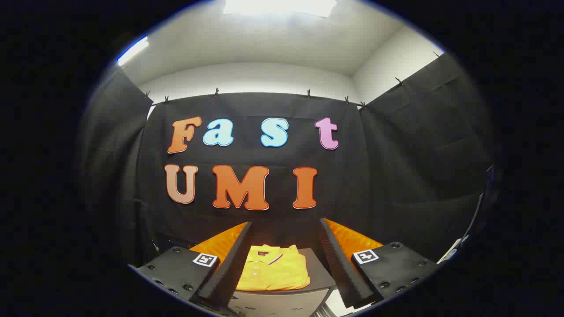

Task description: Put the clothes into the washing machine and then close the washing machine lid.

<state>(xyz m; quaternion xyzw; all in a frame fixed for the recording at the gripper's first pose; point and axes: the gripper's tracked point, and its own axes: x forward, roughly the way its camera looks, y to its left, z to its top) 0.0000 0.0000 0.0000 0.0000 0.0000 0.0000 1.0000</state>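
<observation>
Gripper (286,259) fingers spread wide, nothing pinched; folded yellow shirt (273,268) lies on grey surface (319,273), seen between the fingers; risk: shallow pinch takes top layer only, shirt unfolds and drops.

One folded yellow shirt (273,274) lies on one grey surface (318,273). One gripper (286,257) with two fingers (341,259), spread apart.

bright ceiling glare, fisheye edges, sharp
</observation>
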